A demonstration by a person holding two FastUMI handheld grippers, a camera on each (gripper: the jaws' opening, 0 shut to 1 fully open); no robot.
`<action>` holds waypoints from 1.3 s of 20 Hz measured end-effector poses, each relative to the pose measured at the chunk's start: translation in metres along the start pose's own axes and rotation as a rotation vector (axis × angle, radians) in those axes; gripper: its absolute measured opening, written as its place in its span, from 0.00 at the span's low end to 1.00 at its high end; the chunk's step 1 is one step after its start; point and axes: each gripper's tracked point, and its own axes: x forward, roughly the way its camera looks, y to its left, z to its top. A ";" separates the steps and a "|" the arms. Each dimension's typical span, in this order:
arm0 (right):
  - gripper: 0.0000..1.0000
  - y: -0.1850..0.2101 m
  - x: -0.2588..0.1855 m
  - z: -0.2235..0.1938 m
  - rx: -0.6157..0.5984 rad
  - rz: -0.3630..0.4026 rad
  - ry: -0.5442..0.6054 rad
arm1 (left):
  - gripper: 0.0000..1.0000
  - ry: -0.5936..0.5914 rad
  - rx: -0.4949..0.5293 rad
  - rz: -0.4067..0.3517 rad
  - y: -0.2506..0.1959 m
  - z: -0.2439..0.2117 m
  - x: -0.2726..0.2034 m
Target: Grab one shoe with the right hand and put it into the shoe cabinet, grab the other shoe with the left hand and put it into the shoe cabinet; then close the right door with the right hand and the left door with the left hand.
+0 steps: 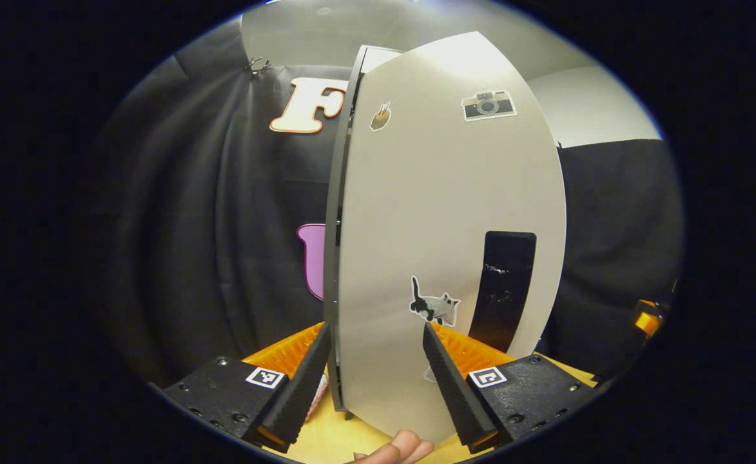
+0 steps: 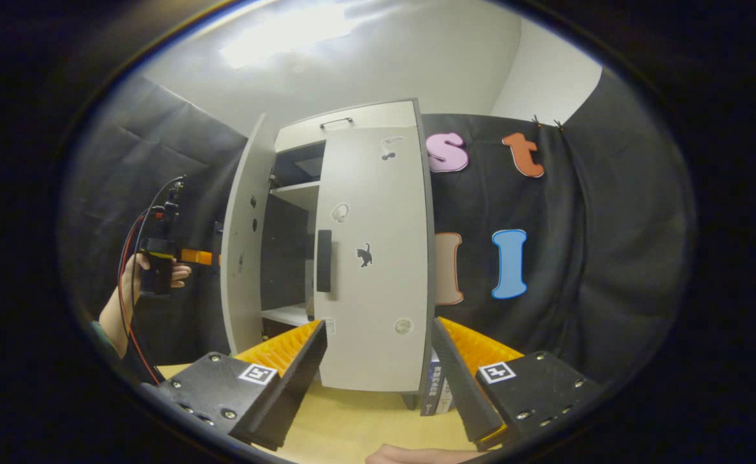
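Left gripper (image 1: 375, 361) spread wide, gripping nothing, straddling the left door (image 1: 442, 212) edge; door ajar, tall axis upright, handle (image 1: 503, 287) just right. Right door (image 2: 371, 258) of shoe cabinet (image 2: 345, 122) already closed; right gripper (image 2: 378, 361) spread, empty, farther back. Shoes hidden inside. Stickers only, no readable writing.

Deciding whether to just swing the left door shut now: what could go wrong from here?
1. The left gripper is open and right at the left door; a glancing push might slip off its smooth face.
2. The right door looks closed already; if the left door swings fast it may bang the shoe cabinet.
3. I cannot see the shoes, so one could block the door.
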 end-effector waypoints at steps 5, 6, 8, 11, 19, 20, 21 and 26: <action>0.98 -0.006 -0.004 -0.007 0.020 -0.010 0.030 | 0.89 0.041 0.004 -0.007 -0.021 -0.018 0.015; 0.98 -0.009 -0.005 -0.007 0.017 -0.015 0.031 | 0.94 0.035 0.020 -0.008 -0.024 -0.018 0.015; 0.98 -0.014 -0.004 -0.007 0.022 -0.019 0.030 | 0.95 0.024 0.057 0.010 -0.027 -0.018 0.015; 0.98 -0.019 -0.004 -0.008 0.043 -0.030 0.032 | 0.94 0.006 0.093 0.040 -0.030 -0.015 0.010; 0.98 -0.009 -0.001 -0.004 0.036 -0.026 0.039 | 0.94 -0.108 0.074 0.147 -0.030 0.000 -0.034; 0.98 -0.005 -0.002 -0.003 0.033 -0.025 0.038 | 0.94 -0.126 0.069 0.167 -0.031 0.003 -0.040; 0.98 -0.002 -0.001 -0.002 0.032 -0.023 0.038 | 0.95 -0.136 0.070 0.179 -0.034 0.002 -0.047; 0.98 0.021 0.004 -0.006 0.027 -0.011 0.070 | 0.94 -0.139 0.118 0.196 -0.054 -0.006 -0.073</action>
